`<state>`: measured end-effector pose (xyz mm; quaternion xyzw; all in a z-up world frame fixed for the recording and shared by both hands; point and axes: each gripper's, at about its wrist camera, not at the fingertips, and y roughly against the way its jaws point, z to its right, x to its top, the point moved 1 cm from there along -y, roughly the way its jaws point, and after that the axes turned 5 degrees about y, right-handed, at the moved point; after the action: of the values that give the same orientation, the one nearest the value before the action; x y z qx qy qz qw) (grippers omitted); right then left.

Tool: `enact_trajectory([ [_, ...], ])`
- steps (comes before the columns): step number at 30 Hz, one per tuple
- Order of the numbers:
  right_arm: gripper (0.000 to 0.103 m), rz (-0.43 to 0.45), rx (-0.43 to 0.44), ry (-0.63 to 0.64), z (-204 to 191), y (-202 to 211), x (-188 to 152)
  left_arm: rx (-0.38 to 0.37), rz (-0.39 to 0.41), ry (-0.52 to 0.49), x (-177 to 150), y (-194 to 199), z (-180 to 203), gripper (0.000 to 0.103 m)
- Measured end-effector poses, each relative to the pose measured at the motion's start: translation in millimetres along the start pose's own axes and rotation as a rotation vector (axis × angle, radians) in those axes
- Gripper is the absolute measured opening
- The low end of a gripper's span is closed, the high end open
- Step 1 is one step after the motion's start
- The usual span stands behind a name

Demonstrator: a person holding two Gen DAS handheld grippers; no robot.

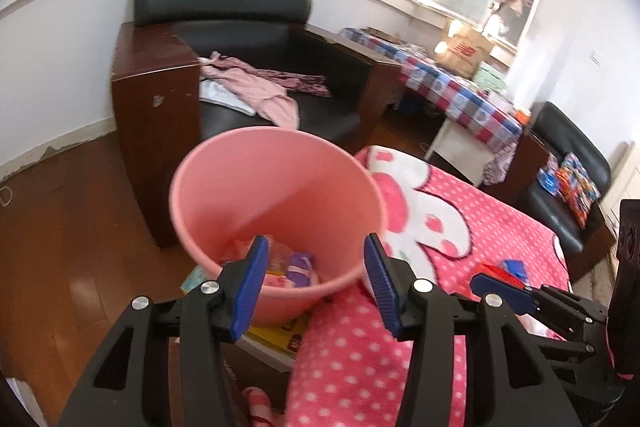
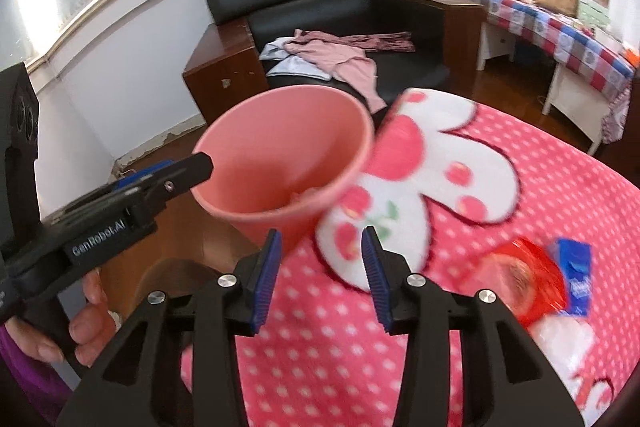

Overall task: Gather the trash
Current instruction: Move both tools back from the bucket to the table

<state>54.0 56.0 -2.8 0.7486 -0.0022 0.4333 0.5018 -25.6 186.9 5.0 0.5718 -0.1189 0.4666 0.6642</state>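
A pink bin (image 1: 276,203) stands beside the bed, and several wrappers (image 1: 298,267) lie in its bottom. My left gripper (image 1: 316,261) hovers over the bin's near rim, open, with nothing between its blue pads. My right gripper (image 2: 320,251) is open and empty above the pink dotted blanket (image 2: 360,347), just right of the bin (image 2: 288,147). On the blanket to its right lie a red wrapper (image 2: 528,279), a blue packet (image 2: 576,275) and a white crumpled piece (image 2: 560,343). The left gripper (image 2: 188,169) also shows at the bin's left rim.
A black armchair (image 1: 224,11) behind the bin holds pink clothes (image 1: 260,87). A table with a checked cloth (image 1: 452,83) and a cardboard box (image 1: 464,51) stands at the right. A yellow box (image 1: 284,337) lies by the bin's base. A hand (image 2: 88,327) grips the left handle.
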Motion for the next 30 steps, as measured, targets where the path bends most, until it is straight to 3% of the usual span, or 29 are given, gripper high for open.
enact_trajectory([
  [16, 0.042, 0.077, -0.218, -0.184, 106.6, 83.5, -81.0, -0.128, -0.076, -0.156, -39.1, -4.4, 85.0, 0.049],
  [21, 0.042, 0.057, -0.225, -0.258, 134.5, 81.9, -100.0, -0.151, -0.1, -0.206, -47.4, -11.5, 107.5, 0.049],
  [30, 0.042, 0.028, -0.149, -0.278, 143.3, 62.2, -106.7, -0.148, -0.152, -0.235, -58.3, -30.0, 131.2, 0.049],
])
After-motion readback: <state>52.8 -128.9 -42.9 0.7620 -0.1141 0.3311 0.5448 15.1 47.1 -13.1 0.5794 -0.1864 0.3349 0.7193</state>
